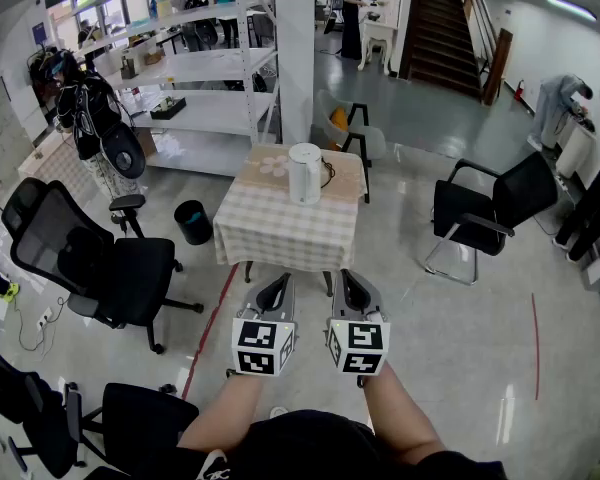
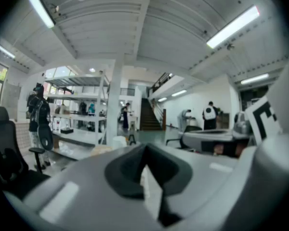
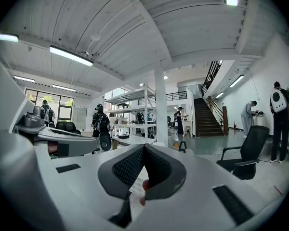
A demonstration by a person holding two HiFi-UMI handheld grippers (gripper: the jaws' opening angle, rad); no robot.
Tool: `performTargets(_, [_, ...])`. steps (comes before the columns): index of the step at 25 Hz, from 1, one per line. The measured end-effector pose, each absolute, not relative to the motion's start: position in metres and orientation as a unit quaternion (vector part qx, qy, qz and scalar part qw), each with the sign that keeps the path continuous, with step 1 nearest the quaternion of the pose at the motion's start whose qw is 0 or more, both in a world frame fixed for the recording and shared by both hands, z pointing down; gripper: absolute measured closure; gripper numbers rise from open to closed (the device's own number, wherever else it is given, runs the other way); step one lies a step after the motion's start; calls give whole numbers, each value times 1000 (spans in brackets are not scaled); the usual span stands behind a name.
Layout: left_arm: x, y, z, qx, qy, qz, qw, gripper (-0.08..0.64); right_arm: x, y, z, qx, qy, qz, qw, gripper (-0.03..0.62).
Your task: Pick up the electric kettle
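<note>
The white electric kettle (image 1: 305,173) stands upright on a small table with a checked cloth (image 1: 280,236) in the middle of the room, some way ahead of me. My left gripper (image 1: 276,288) and right gripper (image 1: 351,285) are held side by side over the floor, short of the table's near edge, and both point roughly level toward it. Each has its jaws together with nothing between them. In the left gripper view the kettle (image 2: 119,141) is a small white shape far beyond the shut jaws of the left gripper (image 2: 144,149). The right gripper (image 3: 144,149) looks the same in its own view.
Black office chairs stand at the left (image 1: 100,258) and at the right (image 1: 490,213) of the table. A black bin (image 1: 193,221) sits by the table's left corner. White shelving (image 1: 190,78) and a pillar (image 1: 296,53) rise behind it. A red line (image 1: 212,328) runs along the floor.
</note>
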State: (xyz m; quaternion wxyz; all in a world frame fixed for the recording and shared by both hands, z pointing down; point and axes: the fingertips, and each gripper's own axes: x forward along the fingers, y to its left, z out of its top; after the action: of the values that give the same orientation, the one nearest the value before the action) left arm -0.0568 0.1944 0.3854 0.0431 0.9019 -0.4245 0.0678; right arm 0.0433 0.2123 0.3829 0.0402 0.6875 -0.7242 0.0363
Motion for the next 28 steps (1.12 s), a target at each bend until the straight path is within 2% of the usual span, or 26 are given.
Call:
performTargets(7, [-65,183,390,902,-424,68,51,560,32,202,385,680,-731,47,28,595])
performTargets(15, [-78,163,390,904,-419,60,50,560,7,187,387,673,-738,25,49,595])
performTargets(28, [-129,145,406,910,-408,44,61,560,-38,172,400,686,-725,29,53,595])
